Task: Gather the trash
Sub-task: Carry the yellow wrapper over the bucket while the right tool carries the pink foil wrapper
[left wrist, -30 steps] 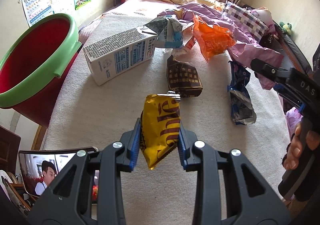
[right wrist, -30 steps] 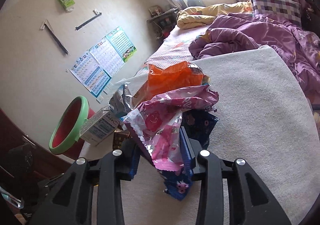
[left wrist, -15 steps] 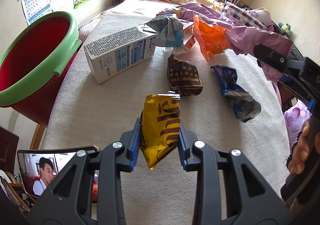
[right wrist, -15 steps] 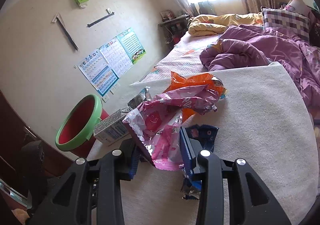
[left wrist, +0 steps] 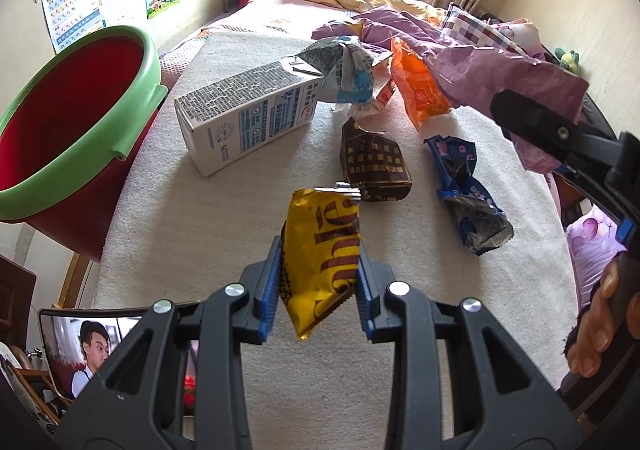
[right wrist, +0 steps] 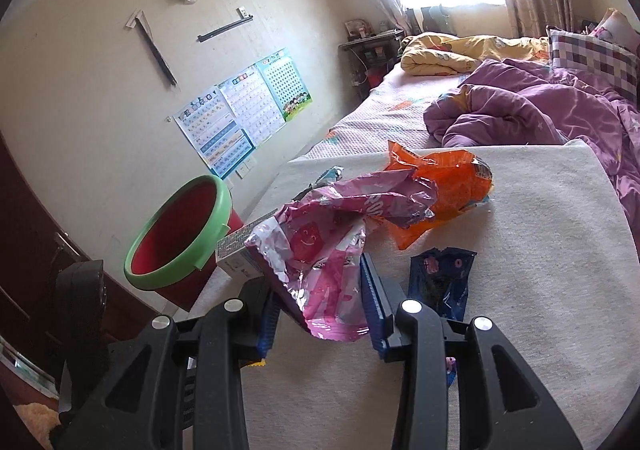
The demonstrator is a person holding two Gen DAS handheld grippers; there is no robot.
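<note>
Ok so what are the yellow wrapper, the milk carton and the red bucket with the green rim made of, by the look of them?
Yellow wrapper, held in the left gripper: thin glossy plastic film, probably foil-lined; it creases sharply and shines.
Milk carton: printed coated paperboard, judging by its crisp folded edges and matte-satin faces.
Red bucket: moulded plastic, smooth with a slight sheen; its green rim looks like the same material.

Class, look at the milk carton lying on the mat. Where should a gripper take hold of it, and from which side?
Grip the carton across its narrow body near the middle, coming from above. It lies flat on its long side on the mat, so the two long faces are free for the fingers. Avoid the opened spout end, where a crumpled wrapper crowds it.
</note>
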